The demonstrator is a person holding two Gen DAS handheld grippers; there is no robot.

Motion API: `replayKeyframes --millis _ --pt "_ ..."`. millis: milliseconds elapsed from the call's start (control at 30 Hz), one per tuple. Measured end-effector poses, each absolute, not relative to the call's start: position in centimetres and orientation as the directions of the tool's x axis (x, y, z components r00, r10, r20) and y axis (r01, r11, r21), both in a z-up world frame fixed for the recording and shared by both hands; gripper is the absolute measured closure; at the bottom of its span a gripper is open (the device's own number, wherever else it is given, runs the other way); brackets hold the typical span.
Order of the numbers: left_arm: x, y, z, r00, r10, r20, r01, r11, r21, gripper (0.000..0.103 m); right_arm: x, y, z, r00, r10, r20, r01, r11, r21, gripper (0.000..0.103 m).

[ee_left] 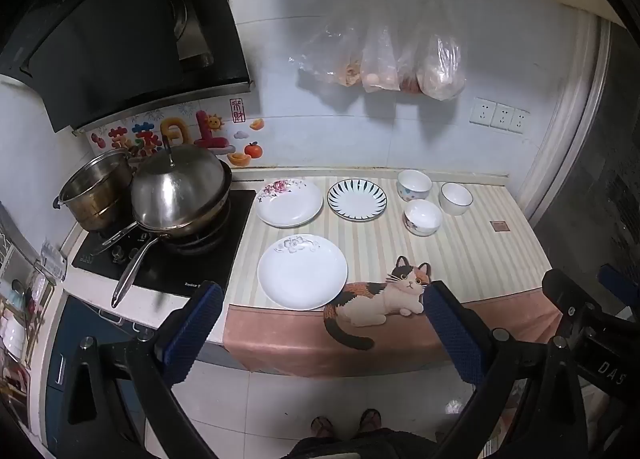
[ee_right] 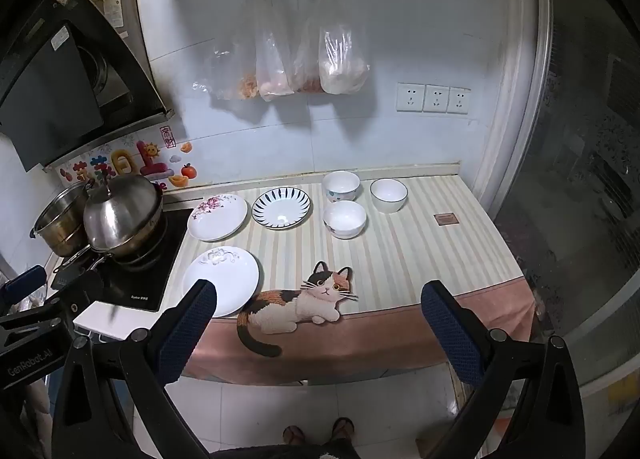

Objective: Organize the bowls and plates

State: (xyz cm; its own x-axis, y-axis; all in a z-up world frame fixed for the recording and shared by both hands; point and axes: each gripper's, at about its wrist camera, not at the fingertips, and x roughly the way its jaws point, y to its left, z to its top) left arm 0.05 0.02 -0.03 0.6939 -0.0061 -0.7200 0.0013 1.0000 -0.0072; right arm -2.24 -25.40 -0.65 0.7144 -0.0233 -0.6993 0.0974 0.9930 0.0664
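Three plates lie on the striped cat mat: a white plate with grey flowers nearest, a pink-flower plate behind it, and a blue-striped plate. Three white bowls stand to the right: a back one, a front one, and a dark-rimmed one. My left gripper and right gripper are both open and empty, held in front of the counter edge, apart from all dishes.
A stove at the left holds a lidded steel pan and a steel pot, with handles sticking toward the counter front. Plastic bags hang on the wall. A small brown square lies at the mat's right.
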Motion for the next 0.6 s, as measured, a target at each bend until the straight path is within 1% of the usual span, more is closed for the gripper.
replayKeyframes --millis 600 --pt "0.48 -0.19 0.53 0.703 0.008 -0.712 -0.003 1.000 0.009 0.000 -2.08 -25.41 -0.41 0.718 -0.023 -0.696 0.099 0.993 0.070 0.000"
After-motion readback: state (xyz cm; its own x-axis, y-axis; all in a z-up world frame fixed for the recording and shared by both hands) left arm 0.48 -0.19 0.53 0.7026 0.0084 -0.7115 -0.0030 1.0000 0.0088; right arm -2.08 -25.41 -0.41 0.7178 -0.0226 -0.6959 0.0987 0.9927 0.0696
